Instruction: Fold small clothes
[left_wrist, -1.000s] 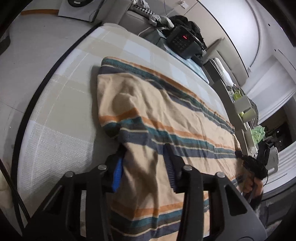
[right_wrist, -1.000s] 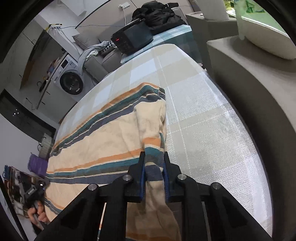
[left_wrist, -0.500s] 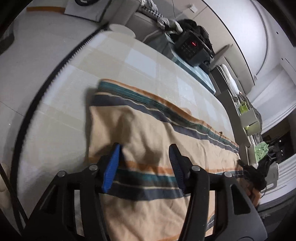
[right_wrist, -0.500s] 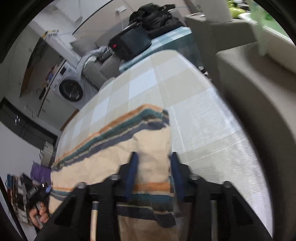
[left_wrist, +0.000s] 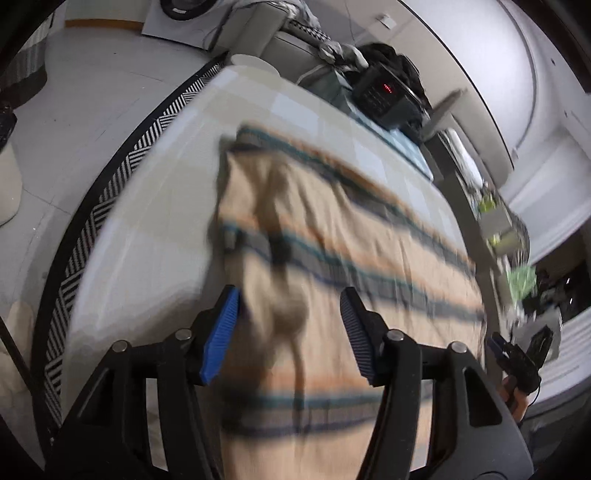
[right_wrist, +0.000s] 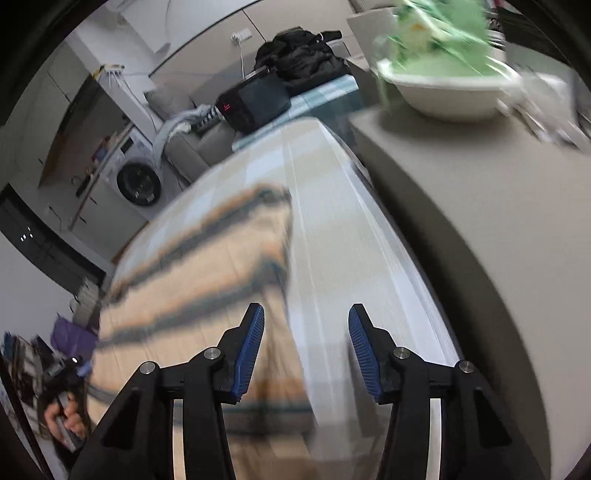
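The main risk was that the fold would not stay square. The striped garment lay spread along the checked table, and a loose ridge of cloth stood up near its left end, running toward the near edge. Dragged or pressed unevenly there, that ridge could set into a crooked crease, and the next fold would then be built on a skewed layer. A second risk sat on the right side: the garment's end lay close beside bare tabletop, so a gripper closing too far to the right would pinch nothing but the table cover.

The left gripper had its jaws spread wide and gripped nothing; the cloth ridge lay between and below them, apparently not touched, though motion blur made contact hard to judge. The right gripper was equally wide apart and empty, its left finger over the garment's edge and its right finger over the bare table.
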